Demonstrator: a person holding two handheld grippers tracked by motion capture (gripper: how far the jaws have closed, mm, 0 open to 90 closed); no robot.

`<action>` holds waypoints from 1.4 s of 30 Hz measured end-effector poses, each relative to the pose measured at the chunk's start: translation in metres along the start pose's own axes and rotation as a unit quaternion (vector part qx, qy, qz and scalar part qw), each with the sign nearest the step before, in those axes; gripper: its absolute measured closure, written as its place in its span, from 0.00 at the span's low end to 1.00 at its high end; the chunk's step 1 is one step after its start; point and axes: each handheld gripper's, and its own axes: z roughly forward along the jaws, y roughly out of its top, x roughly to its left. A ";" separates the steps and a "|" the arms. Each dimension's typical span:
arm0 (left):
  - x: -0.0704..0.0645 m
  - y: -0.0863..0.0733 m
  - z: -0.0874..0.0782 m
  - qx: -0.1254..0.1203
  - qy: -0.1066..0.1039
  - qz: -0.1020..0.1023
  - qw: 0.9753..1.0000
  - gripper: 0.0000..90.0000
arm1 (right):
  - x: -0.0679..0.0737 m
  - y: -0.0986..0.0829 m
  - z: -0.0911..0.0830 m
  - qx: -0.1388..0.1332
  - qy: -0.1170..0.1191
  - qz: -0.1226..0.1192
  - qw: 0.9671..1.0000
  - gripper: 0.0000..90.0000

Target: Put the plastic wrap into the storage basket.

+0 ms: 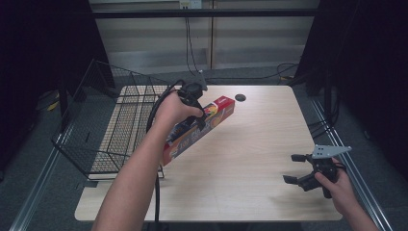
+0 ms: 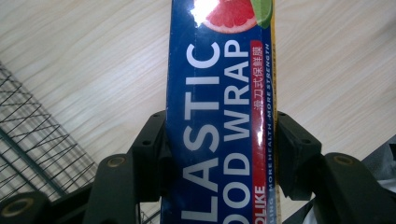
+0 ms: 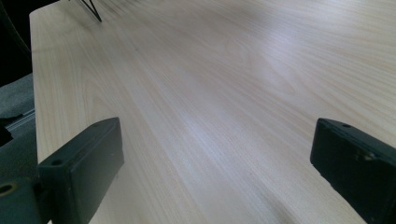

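A long box of plastic food wrap (image 1: 199, 129), blue and red with a fruit picture, hangs tilted above the table's left middle. My left gripper (image 1: 198, 115) is shut on it near its middle. In the left gripper view the box (image 2: 219, 116) runs up between the two black jaws, which press on its sides. My right gripper (image 1: 294, 168) rests low over the table's right front part, open, with nothing between its fingers (image 3: 84, 163) but bare wood.
A black wire basket (image 1: 120, 125) stands on the table's left side, its mesh (image 2: 32, 144) close beside the held box. A small black round object (image 1: 240, 97) lies near the far edge. The light wooden table (image 1: 250, 159) spreads between the two grippers.
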 end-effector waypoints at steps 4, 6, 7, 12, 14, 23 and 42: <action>0.004 -0.003 -0.007 0.001 0.007 -0.011 1.000 0.50 | 0.001 0.000 0.000 -0.002 0.000 -0.002 1.000 0.03; 0.006 -0.005 -0.011 0.001 0.008 -0.013 1.000 0.50 | 0.001 0.000 0.001 -0.001 0.002 -0.004 1.000 0.03; 0.006 -0.005 -0.011 0.001 0.008 -0.013 1.000 0.50 | 0.001 0.000 0.001 -0.001 0.002 -0.004 1.000 0.03; 0.012 -0.010 -0.019 -0.004 0.007 -0.028 1.000 0.50 | 0.002 0.000 0.001 0.001 0.000 -0.003 1.000 0.03; 0.014 -0.011 -0.021 -0.002 0.010 -0.030 1.000 0.50 | 0.002 0.000 0.002 0.002 -0.001 -0.003 1.000 0.03; 0.024 -0.018 -0.031 -0.004 0.015 -0.060 0.998 0.50 | 0.002 0.000 0.002 0.004 0.003 -0.002 1.000 0.03; 0.051 -0.037 -0.058 -0.012 0.034 -0.107 0.994 0.50 | 0.002 0.000 0.004 0.006 0.001 -0.002 1.000 0.03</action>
